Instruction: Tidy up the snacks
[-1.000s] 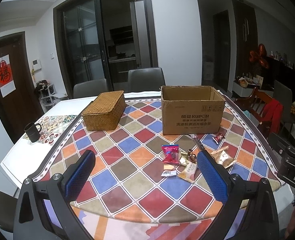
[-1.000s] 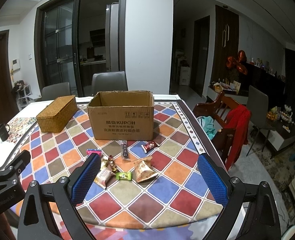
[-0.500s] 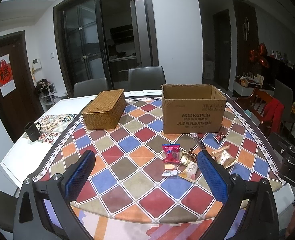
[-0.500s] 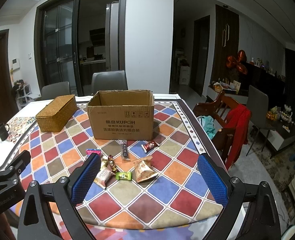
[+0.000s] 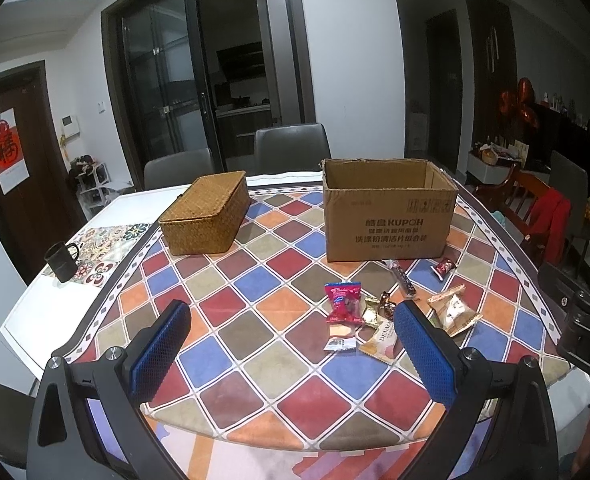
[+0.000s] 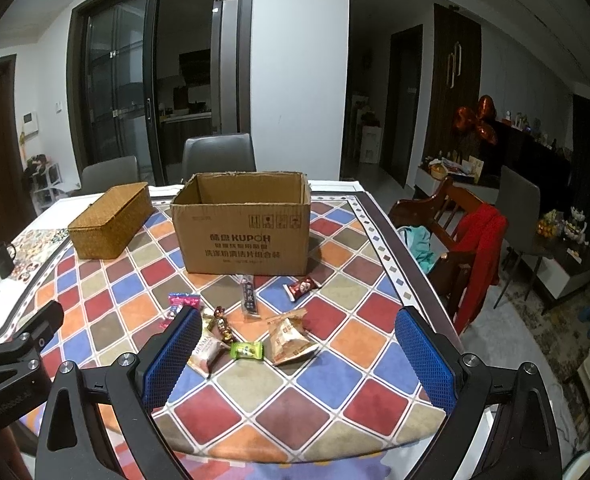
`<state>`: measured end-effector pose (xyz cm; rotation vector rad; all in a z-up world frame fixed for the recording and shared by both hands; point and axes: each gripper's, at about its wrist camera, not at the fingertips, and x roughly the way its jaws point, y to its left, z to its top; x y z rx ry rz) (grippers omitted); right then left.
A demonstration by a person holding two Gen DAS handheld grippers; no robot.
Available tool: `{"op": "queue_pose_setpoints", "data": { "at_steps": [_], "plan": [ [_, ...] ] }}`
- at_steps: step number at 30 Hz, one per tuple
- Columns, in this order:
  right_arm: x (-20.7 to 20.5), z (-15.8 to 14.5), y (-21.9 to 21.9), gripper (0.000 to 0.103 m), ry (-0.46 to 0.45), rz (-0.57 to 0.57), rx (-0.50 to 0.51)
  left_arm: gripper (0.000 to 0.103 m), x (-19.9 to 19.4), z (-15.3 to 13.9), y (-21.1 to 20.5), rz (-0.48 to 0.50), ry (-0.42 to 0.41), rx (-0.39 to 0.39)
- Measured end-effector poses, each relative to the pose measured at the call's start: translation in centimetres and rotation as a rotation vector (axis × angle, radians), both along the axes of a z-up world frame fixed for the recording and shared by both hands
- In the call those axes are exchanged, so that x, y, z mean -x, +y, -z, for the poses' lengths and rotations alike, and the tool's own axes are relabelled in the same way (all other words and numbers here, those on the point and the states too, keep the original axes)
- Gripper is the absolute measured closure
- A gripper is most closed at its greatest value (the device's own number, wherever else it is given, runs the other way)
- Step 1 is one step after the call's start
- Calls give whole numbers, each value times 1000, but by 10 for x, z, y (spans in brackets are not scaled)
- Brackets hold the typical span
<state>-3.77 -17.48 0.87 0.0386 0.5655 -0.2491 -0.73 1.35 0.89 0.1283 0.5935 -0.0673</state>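
Note:
Several wrapped snacks lie on the checkered tablecloth in front of an open cardboard box [image 5: 389,216] [image 6: 247,228]: a pink packet [image 5: 343,303] [image 6: 183,300], a tan packet [image 5: 453,312] [image 6: 289,336], a green candy [image 6: 247,350], a dark stick [image 6: 249,296], a red-brown candy [image 5: 444,267] [image 6: 303,287] and a "DENMA" packet [image 5: 381,340] [image 6: 207,354]. My left gripper [image 5: 291,344] is open and empty above the near table edge, left of the snacks. My right gripper [image 6: 295,352] is open and empty, with the snack pile between its fingers in view.
A closed woven basket [image 5: 207,212] [image 6: 111,220] stands left of the box. A black mug [image 5: 61,262] [image 6: 1,258] sits on a patterned mat at the far left. Grey chairs stand behind the table; a wooden chair with a red garment [image 6: 477,248] stands right.
Both grippers stay open and nearly still. The views have shifted only slightly; nothing on the table moved.

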Motion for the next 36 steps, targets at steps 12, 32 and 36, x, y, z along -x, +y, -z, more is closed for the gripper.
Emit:
{"op": "queue_pose_setpoints", "data": {
  "at_steps": [12, 32, 36],
  "plan": [
    [-33, 29, -7, 5, 68, -5, 2, 0, -30, 23, -13, 25, 54, -27],
    [-79, 79, -27, 5, 172, -43, -7, 3, -65, 72, -57, 149, 124, -55],
    [-89, 91, -32, 5, 192, -48, -6, 6, -71, 84, -67, 179, 148, -73]
  ]
}}
